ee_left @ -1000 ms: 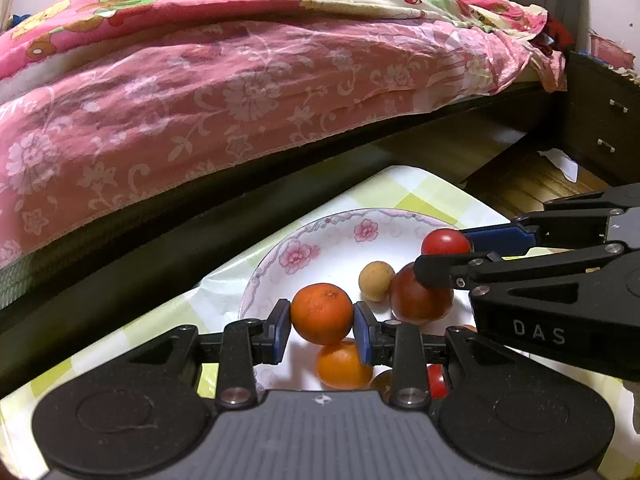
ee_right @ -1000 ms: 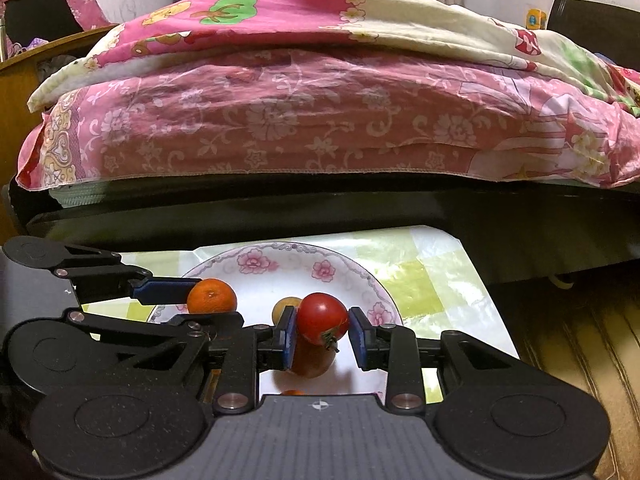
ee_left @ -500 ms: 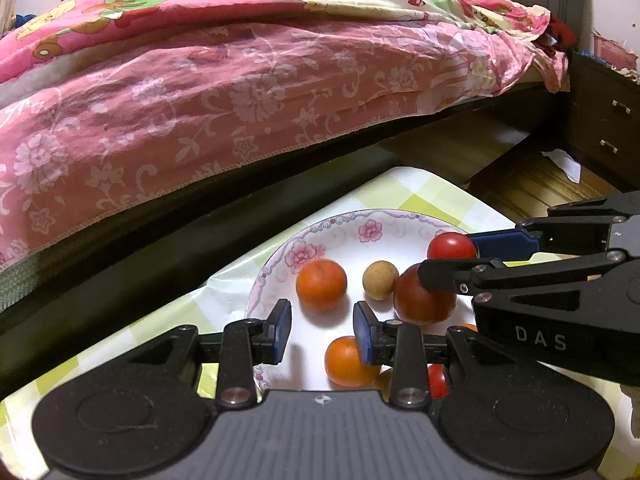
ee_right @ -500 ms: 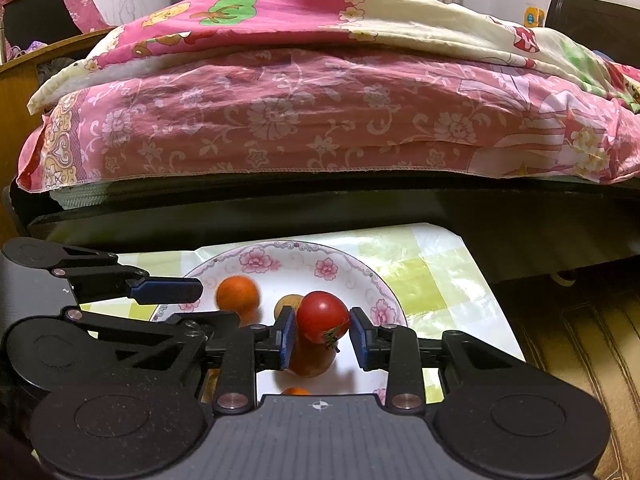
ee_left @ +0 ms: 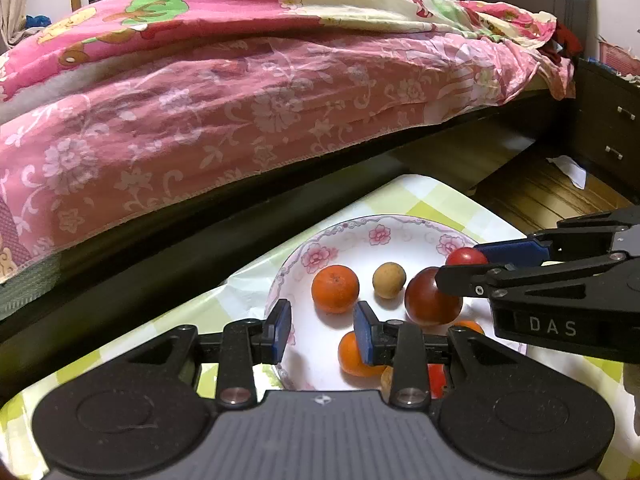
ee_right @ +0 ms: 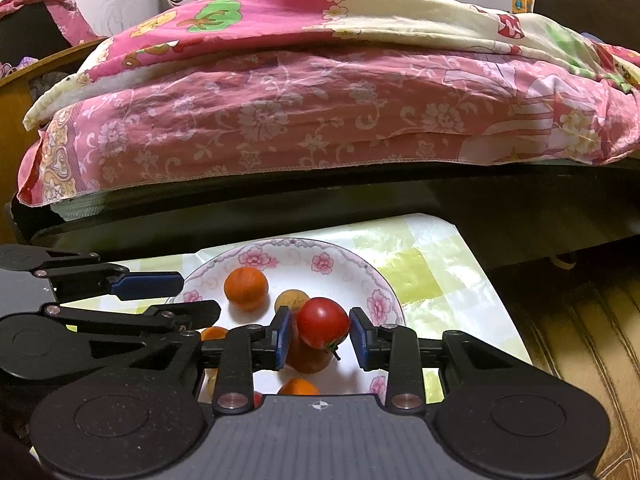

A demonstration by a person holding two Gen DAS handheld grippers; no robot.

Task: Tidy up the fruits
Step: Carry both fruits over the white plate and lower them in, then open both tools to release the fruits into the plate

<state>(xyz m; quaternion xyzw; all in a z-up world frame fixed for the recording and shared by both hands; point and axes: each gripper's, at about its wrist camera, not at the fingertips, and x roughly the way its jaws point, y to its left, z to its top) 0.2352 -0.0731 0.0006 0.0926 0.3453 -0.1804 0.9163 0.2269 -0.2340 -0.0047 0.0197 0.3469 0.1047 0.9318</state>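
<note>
Two grippers hung over the plate (ee_left: 404, 222). Right gripper (ee_right: 320, 332) pinched a tomato (ee_right: 323, 322) between its pads. Left gripper (ee_left: 322, 330) stood apart, empty. Just beyond its tips lay an orange (ee_left: 335, 288); farther off, the bed (ee_left: 240, 100).

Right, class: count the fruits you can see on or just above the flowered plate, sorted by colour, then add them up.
Orange fruits: 3
Red fruits: 3, counting the tomato in the right gripper
Tan fruits: 2, one mostly hidden
Total: 8
</note>
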